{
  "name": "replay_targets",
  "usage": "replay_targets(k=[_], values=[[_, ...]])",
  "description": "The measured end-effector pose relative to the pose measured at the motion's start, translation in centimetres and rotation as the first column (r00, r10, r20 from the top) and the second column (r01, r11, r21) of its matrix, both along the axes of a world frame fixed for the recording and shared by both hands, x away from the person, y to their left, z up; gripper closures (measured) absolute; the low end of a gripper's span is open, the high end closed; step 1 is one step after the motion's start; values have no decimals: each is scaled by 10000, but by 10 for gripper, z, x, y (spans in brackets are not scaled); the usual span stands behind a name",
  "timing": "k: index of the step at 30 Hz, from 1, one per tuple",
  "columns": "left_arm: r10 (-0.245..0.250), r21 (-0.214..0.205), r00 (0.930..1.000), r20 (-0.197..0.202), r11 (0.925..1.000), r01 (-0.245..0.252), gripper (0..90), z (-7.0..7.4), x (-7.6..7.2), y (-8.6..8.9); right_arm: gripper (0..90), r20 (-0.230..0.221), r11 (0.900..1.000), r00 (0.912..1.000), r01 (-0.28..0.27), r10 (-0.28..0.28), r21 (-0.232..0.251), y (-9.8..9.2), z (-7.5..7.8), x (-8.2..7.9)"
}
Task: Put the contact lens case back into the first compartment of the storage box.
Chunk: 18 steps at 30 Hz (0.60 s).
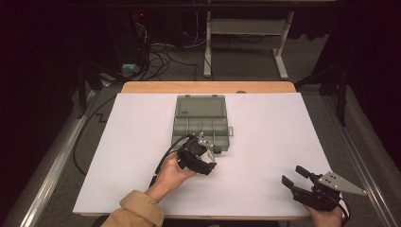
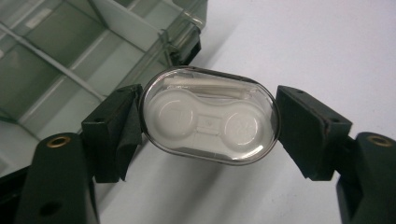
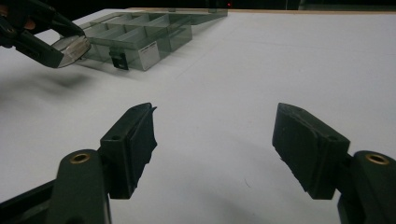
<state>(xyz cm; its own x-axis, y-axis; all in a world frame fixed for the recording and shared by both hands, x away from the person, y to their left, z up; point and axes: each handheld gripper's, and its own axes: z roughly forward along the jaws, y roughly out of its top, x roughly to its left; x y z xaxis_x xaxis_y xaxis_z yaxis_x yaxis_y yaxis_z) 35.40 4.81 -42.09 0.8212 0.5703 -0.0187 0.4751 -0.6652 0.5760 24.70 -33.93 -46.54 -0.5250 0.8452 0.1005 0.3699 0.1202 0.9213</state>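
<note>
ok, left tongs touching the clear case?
Touching. The left gripper view shows both jaws of the left tongs pressed against the ends of the clear case, holding it above the table.

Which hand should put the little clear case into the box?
Left: its gripper already clamps the clear case beside the open box. The right gripper is open, far off.

The organizer box (image 2: 70,56) is cut off by the left gripper view's edge.

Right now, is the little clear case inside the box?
No, the case is held between the left gripper jaws, outside the box.
</note>
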Motion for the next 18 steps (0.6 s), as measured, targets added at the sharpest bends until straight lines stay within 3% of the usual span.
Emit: replay_targets(k=[18], values=[[812, -605, 9965, 207, 9950, -798, 266, 9, 14, 30, 301, -23, 10000, 10000, 11, -11, 34, 0, 0, 0]])
